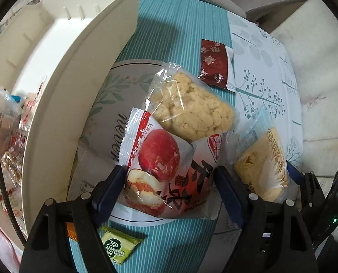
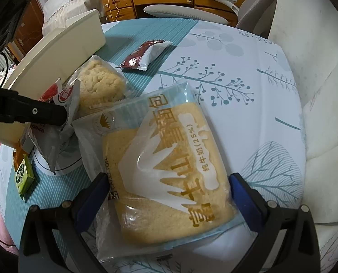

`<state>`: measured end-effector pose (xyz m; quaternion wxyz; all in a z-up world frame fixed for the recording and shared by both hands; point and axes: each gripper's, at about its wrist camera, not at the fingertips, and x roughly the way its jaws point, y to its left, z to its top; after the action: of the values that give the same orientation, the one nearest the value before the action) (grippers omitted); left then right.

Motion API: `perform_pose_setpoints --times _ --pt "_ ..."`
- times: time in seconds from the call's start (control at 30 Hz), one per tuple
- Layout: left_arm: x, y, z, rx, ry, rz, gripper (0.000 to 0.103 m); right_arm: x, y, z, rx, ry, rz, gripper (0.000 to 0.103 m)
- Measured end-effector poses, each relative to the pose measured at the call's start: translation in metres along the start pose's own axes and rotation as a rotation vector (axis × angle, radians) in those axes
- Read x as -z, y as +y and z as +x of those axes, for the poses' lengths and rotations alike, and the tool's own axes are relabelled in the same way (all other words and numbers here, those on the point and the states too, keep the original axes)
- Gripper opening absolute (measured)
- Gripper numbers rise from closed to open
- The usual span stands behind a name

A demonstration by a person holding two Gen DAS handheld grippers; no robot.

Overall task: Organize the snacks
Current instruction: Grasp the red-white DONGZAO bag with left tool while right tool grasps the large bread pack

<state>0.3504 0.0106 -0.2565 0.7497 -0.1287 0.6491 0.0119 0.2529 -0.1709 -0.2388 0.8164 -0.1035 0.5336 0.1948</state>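
In the left wrist view my left gripper [image 1: 169, 173] has its blue pads against both sides of a red-and-white snack packet [image 1: 166, 168] with a red fruit printed on it. The packet is crumpled up at its right edge and lies on a round leaf-print mat [image 1: 109, 104]. One left finger [image 2: 43, 113] shows in the right wrist view, pressed into that packet [image 2: 64, 104]. My right gripper [image 2: 169, 179] stands open around a yellow bread packet [image 2: 164, 173] that lies flat on the tablecloth; its pads stand just clear of the wrapper. The bread packet [image 1: 259, 163] also shows at the right.
A puffed rice cake in clear wrap [image 1: 191, 109] lies beyond the red packet, and a dark red sachet [image 1: 214, 63] farther back. A small green packet [image 1: 118, 245] sits near me. A white bin [image 1: 78, 68] at the left holds several snacks [image 1: 5, 136]. A sofa [image 2: 316, 113] borders the right.
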Motion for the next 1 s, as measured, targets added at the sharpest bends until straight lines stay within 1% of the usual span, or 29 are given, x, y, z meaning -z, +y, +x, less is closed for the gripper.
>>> perform_pose_setpoints --times 0.2,0.33,0.47,0.6,0.73,0.83,1.0 --pt "0.008 0.007 -0.005 0.008 0.017 -0.025 0.075 -0.002 0.001 0.002 0.006 0.028 0.003 0.103" --pt "0.016 0.010 -0.007 0.039 0.039 -0.056 0.073 -0.005 0.003 0.003 0.017 0.055 0.020 0.101" --pt "0.028 0.010 -0.011 0.050 0.054 -0.065 0.073 -0.007 0.006 0.004 0.017 0.083 0.017 0.100" --pt "0.043 0.007 -0.019 0.062 0.051 -0.051 0.073 -0.006 0.007 0.004 0.016 0.104 0.021 0.098" --pt "0.057 0.008 -0.032 0.071 0.034 -0.041 0.073 -0.004 0.009 0.002 0.015 0.120 0.052 0.094" --pt "0.067 0.013 -0.042 0.082 0.023 -0.048 0.073 0.002 0.013 -0.001 0.012 0.112 0.065 0.092" --pt "0.082 0.022 -0.056 0.086 0.010 -0.052 0.073 0.015 0.022 -0.007 0.000 0.131 0.092 0.090"
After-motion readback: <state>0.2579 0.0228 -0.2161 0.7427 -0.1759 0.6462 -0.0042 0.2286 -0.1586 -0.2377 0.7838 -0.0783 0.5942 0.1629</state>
